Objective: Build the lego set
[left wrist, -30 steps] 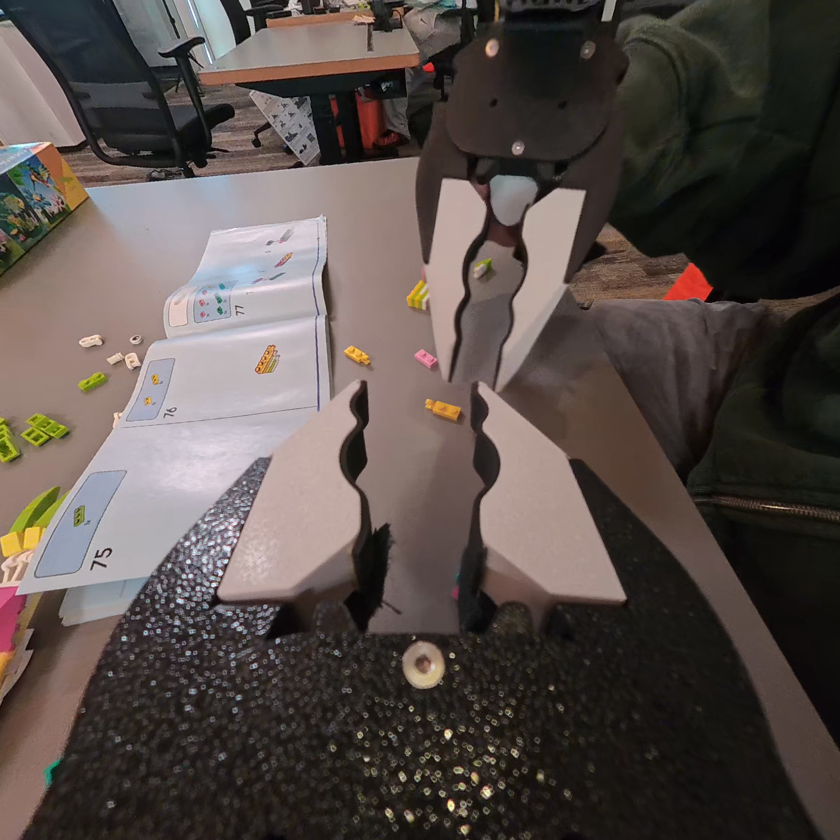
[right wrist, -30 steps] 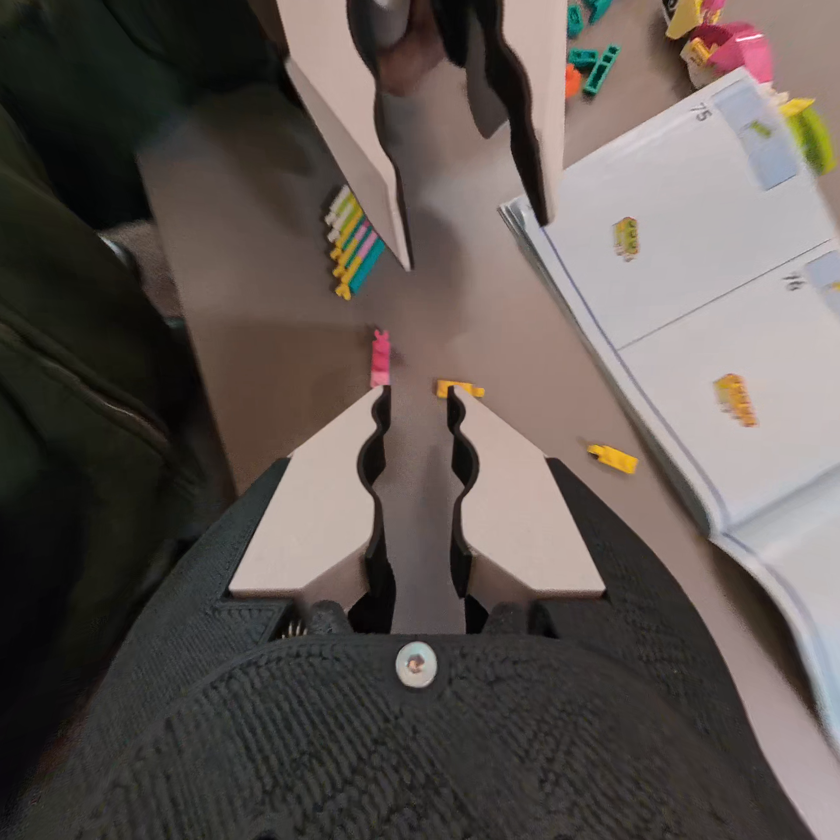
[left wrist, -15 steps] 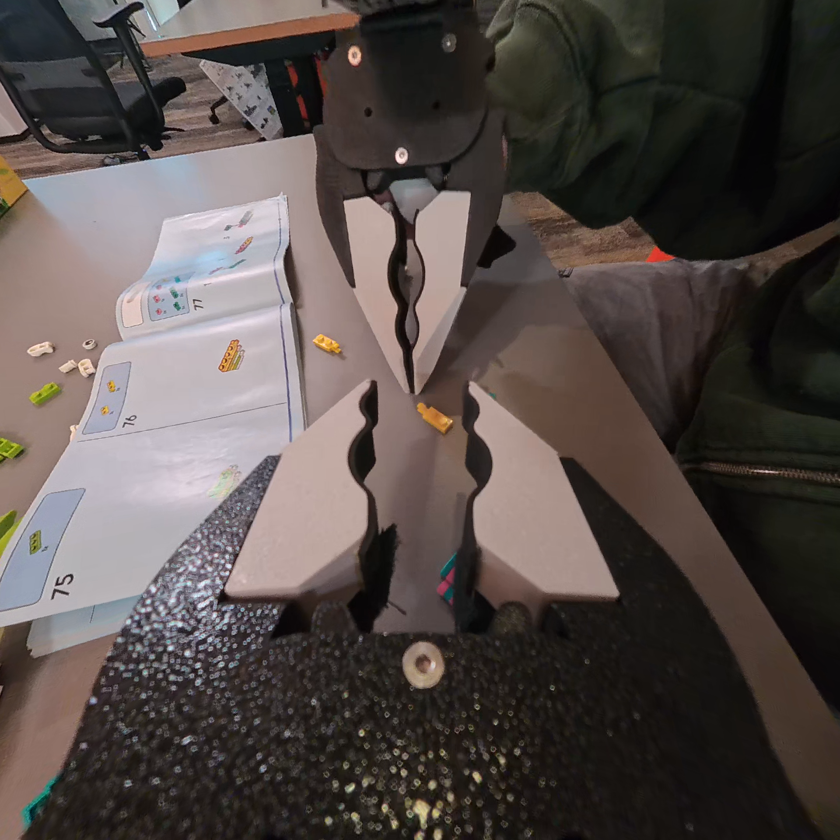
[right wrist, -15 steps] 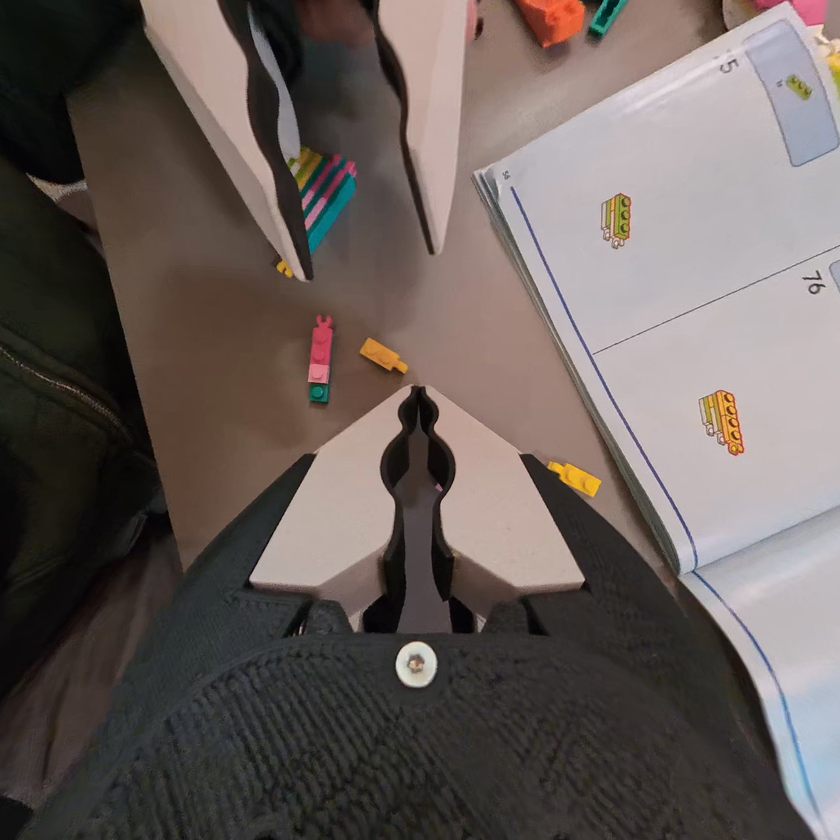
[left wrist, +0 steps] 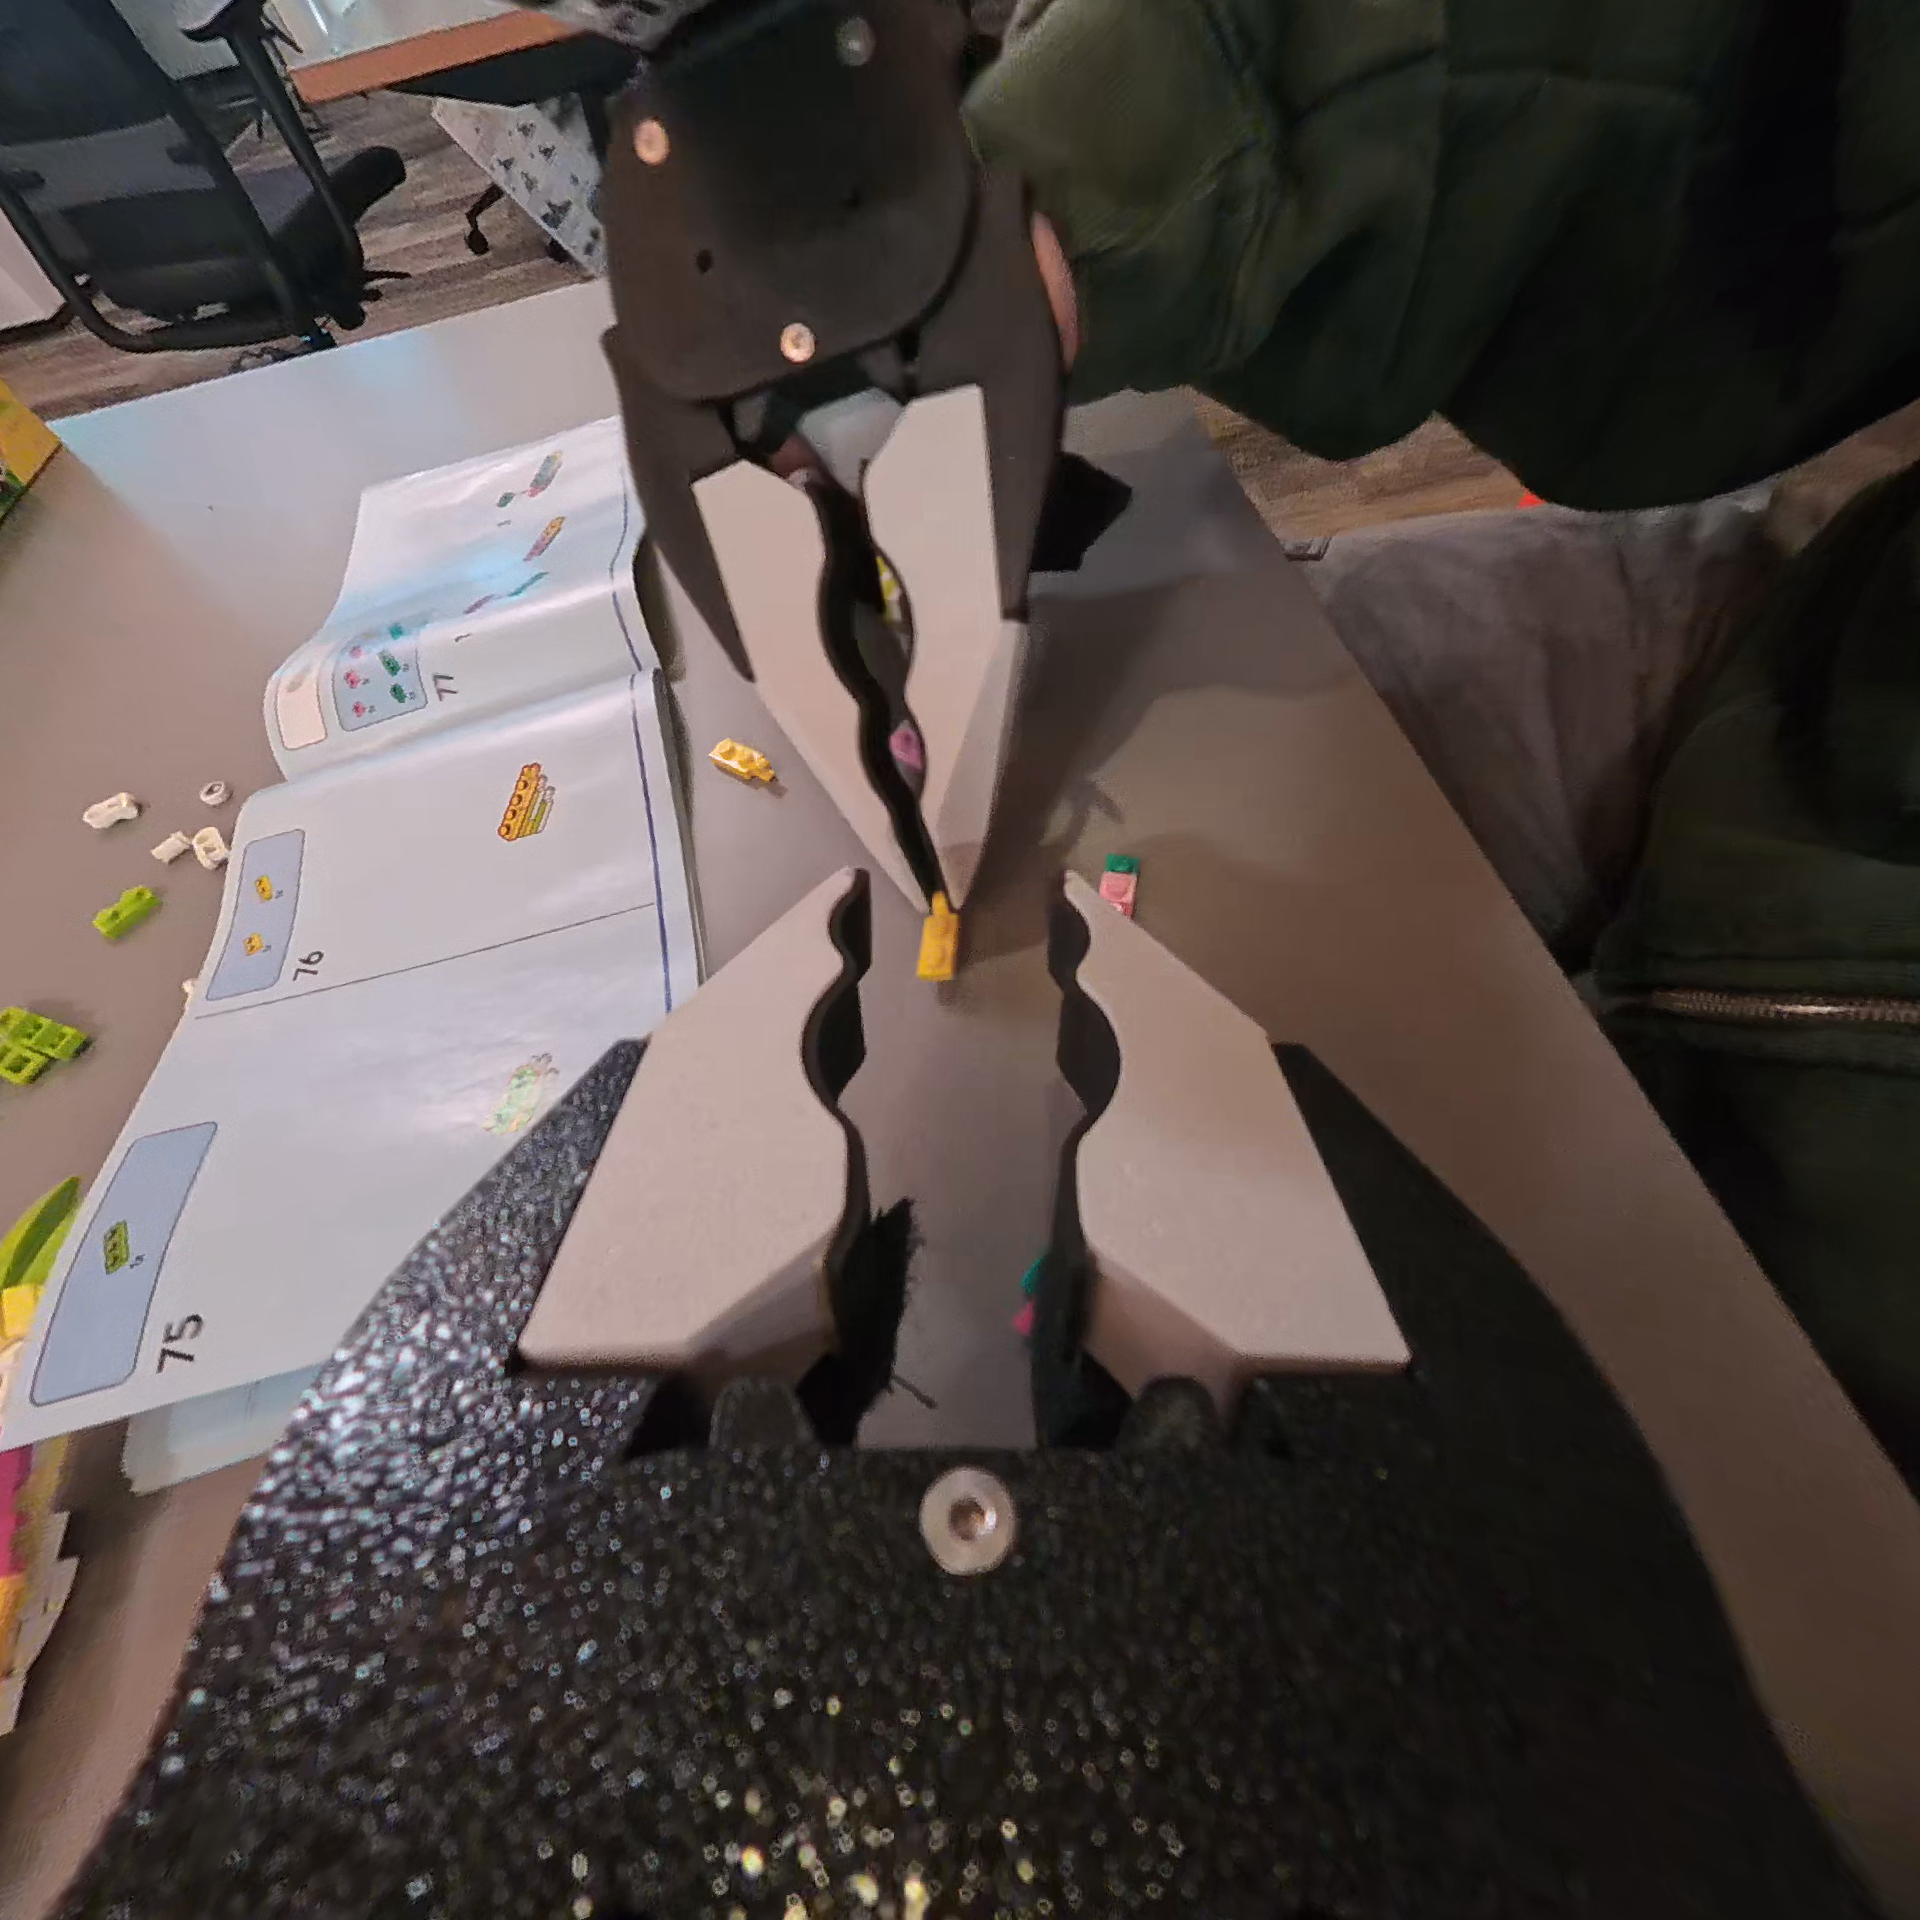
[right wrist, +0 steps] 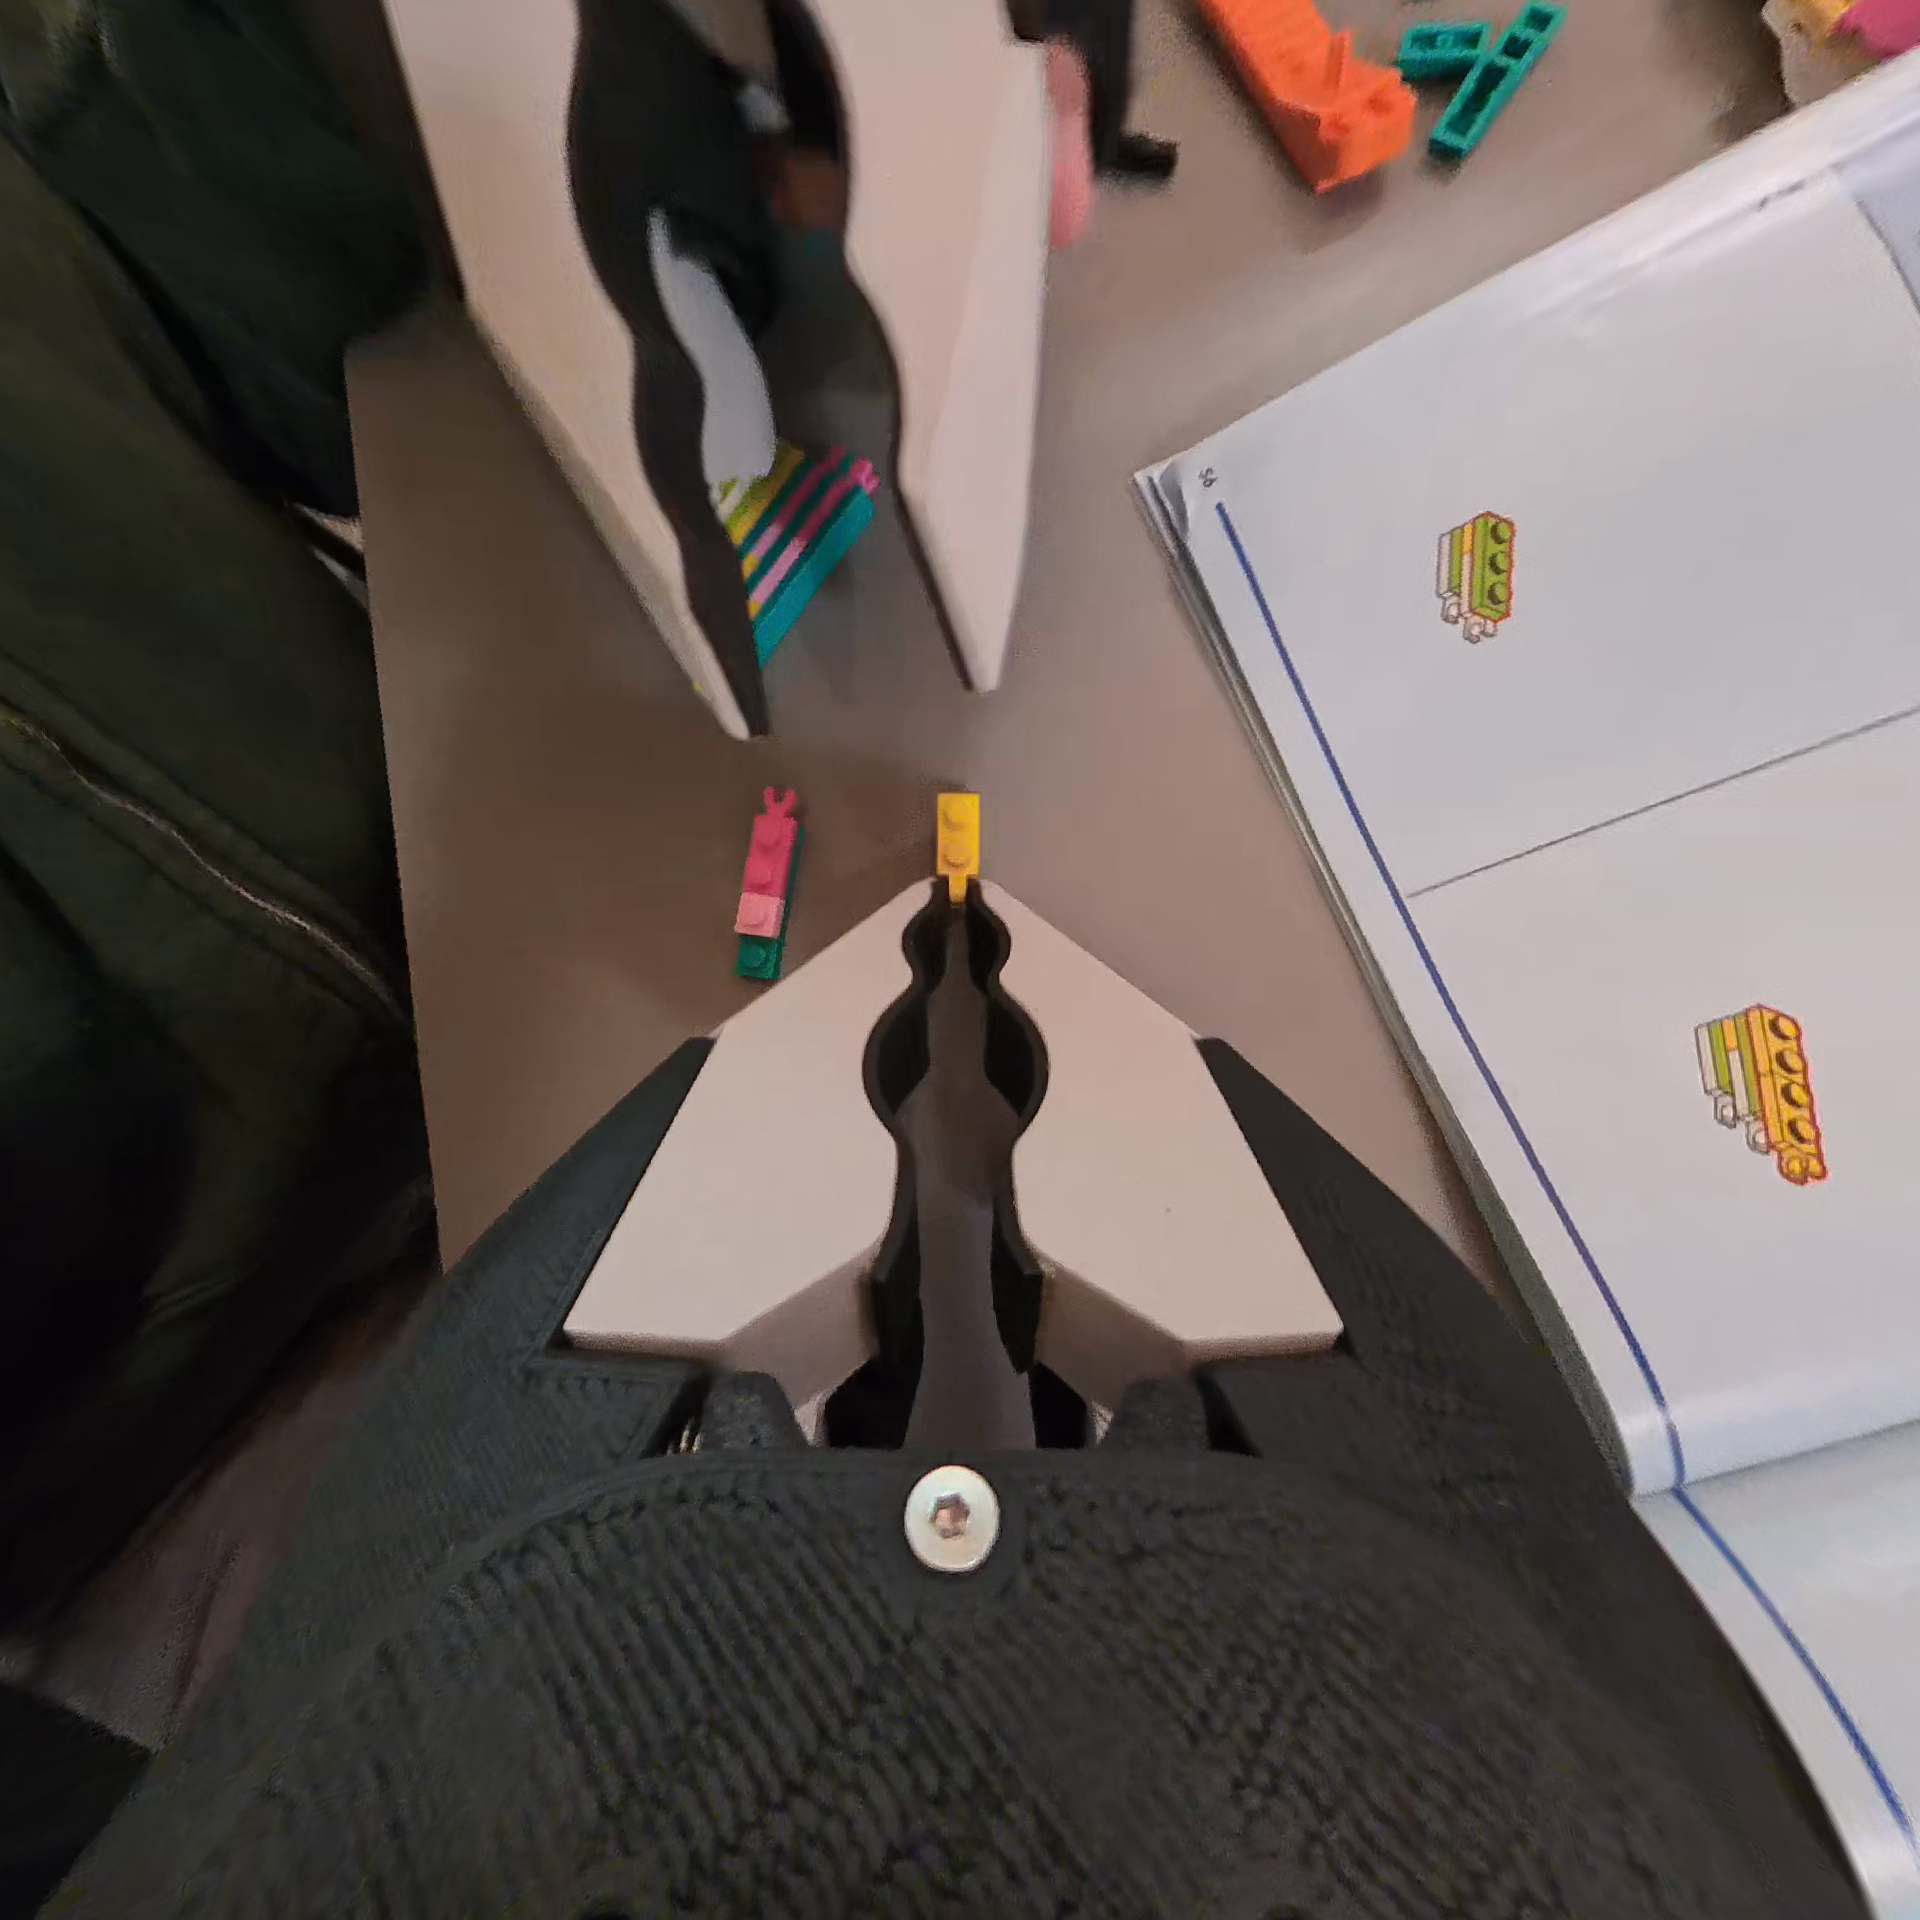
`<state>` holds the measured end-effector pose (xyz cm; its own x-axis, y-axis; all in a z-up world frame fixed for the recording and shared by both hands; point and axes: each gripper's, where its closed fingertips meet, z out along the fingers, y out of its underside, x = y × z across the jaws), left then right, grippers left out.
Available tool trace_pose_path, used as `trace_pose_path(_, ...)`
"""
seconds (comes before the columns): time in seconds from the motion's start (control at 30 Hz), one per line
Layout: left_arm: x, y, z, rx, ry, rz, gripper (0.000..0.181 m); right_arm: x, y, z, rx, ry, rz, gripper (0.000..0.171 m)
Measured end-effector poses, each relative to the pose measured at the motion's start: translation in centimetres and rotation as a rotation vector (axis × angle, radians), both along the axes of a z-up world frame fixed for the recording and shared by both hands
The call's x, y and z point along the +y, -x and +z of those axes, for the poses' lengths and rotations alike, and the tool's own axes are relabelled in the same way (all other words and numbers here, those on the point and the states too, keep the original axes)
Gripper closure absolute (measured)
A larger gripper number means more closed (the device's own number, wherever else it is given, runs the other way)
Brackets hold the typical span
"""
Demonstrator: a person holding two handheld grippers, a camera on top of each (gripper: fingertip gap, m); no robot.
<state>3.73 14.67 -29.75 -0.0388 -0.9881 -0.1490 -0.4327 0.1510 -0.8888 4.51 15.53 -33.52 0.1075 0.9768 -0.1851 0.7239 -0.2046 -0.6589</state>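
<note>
Here the right gripper [right wrist: 954, 902] has its tips pinched on the thin handle of a yellow hinge plate [right wrist: 956, 833], probably so the studded body stays free for mating. The plate hangs just above the grey table [right wrist: 582, 727], beside a pink-and-green plate stack [right wrist: 767, 902] on its left. The left gripper [left wrist: 956, 904] waits with fingers spread, holding nothing, perhaps to steady the striped sub-assembly [right wrist: 800, 551] farther off. The open instruction booklet [right wrist: 1621, 831] hems the right; the table edge runs near on the left.
</note>
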Motion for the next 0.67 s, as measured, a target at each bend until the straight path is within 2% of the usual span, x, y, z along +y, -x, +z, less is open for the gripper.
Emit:
trace_pose_path(0.03,0.0,0.0,-0.2,0.013,-0.034,-0.002,0.149,0.2,0.0,0.2,0.015,0.02,-0.03,0.17)
trace_pose_path(0.23,-0.2,-0.3,-0.9,0.069,-0.376,-0.039,0.152,-0.7,0.6,3.1,0.195,0.22,-0.107,0.17)
trace_pose_path(0.33,-0.4,-0.6,-0.4,0.042,-0.441,-0.04,0.166,-1.4,0.9,4.4,0.253,0.282,-0.109,0.17)
trace_pose_path(0.37,-0.3,-0.6,-0.2,0.029,-0.446,-0.028,0.177,-1.6,0.9,4.6,0.259,0.286,-0.11,0.17)
trace_pose_path(0.43,-0.2,-0.7,0.1,0.019,-0.385,-0.007,0.178,-1.5,0.9,4.8,0.261,0.233,-0.123,0.169)
trace_pose_path(0.5,-0.1,-0.7,0.2,0.0,-0.251,0.01,0.178,-1.0,0.7,5.0,0.261,0.082,-0.131,0.15)
trace_pose_path(0.53,-0.3,-0.8,0.5,-0.022,-0.189,0.006,0.178,-1.2,0.8,5.3,0.268,-0.012,-0.106,0.148)
trace_pose_path(0.67,-1.2,-0.7,1.4,-0.088,-0.004,-0.045,0.179,-1.8,0.8,5.2,0.168,-0.34,-0.035,0.162)
